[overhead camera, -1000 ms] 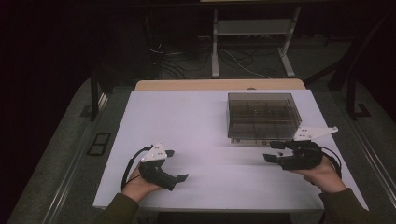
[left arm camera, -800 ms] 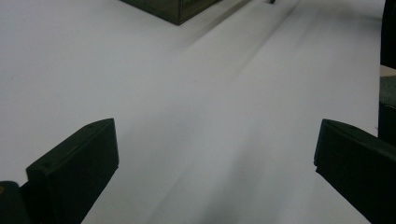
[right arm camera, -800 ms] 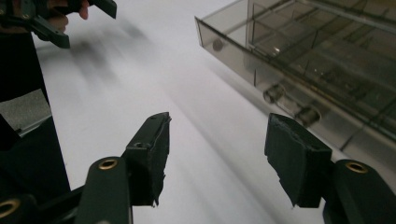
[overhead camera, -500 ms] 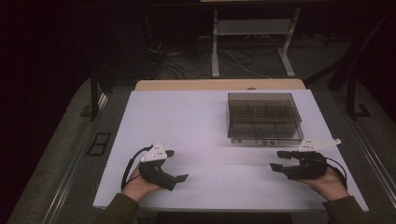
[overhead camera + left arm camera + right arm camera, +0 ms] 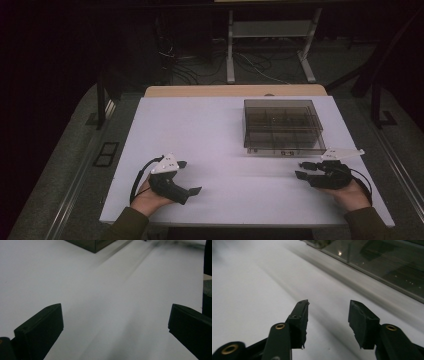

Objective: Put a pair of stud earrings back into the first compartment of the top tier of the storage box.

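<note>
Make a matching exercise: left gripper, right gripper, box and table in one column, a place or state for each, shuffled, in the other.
1. left gripper
2. right gripper
3. box
4. table

a. smoky, see-through, at the far right of the table
b. white, bears everything
c. fingers wide apart, near the front left edge
d. fingers closer together, nothing between them, just in front of the box

Pairs: 1-c, 2-d, 3-a, 4-b

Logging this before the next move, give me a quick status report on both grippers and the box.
Left gripper open, empty, low over the table. Right gripper open, empty, jaws just been closing, beside the clear compartment box. Nothing in the way.
</note>
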